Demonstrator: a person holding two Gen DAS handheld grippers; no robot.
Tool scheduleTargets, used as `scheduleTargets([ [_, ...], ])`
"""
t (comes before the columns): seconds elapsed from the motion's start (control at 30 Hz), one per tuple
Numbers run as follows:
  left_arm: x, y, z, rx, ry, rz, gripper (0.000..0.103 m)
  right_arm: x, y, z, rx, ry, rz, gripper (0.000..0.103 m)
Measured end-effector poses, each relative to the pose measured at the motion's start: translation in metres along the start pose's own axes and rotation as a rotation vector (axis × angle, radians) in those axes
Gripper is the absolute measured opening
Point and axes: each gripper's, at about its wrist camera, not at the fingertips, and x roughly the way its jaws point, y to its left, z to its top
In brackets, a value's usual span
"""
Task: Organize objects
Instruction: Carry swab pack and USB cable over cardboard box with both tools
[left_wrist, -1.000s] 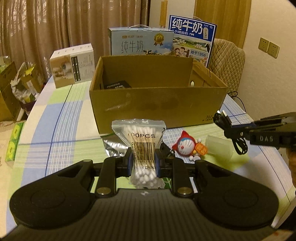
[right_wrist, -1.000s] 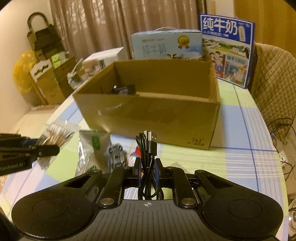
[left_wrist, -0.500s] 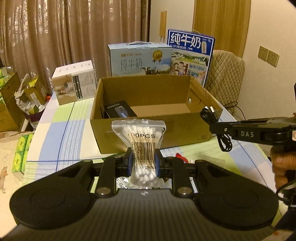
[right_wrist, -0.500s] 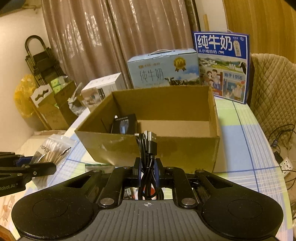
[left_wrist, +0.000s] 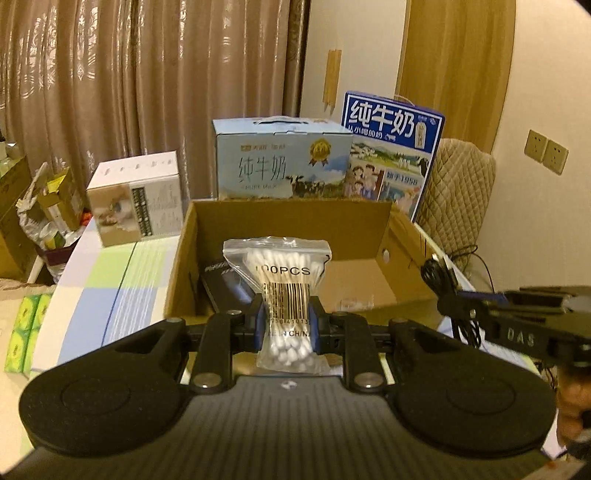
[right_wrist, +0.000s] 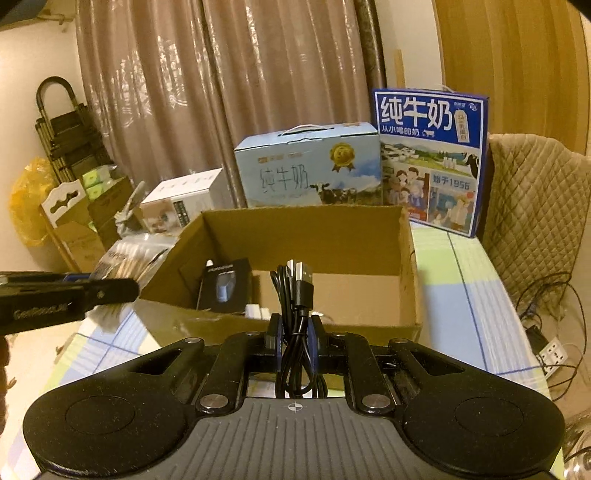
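Your left claw (left_wrist: 286, 320) is clamped on the cotton swab bag (left_wrist: 280, 280); your right claw (right_wrist: 295, 341) grips the coiled cable (right_wrist: 295, 295). Both loads hang upright, apparently just short of the cardboard box (right_wrist: 369, 236) directly ahead.

The left gripper (left_wrist: 286, 321) is level and points forward, its two blue-padded fingers (left_wrist: 258, 319) squeezed against the waist of a swab bag (left_wrist: 280, 288), which stands upright between them. The right gripper (right_wrist: 294, 339) is also level, its fingers (right_wrist: 275, 338) clamped on a coiled black cable (right_wrist: 295, 325) whose plugs stick up above the pads. Each gripper reaches into the other's view from the side, both at about the same height, side by side and apart.
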Motion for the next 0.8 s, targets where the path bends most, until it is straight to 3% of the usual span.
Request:
scheduleTargets([
  [0.33, 0.042, -0.002, 0.021, 0.0, 0.008, -0.006, 0.019, 0.033, -0.013, 0.037, 0.064, -0.034, 0.0, 0.01],
  [0.8, 0.084, 0.013, 0.015, -0.042, 0.044, 0.008, 0.019, 0.063, -0.032, 0.033, 0.119, -0.016, -0.026, 0.01],
])
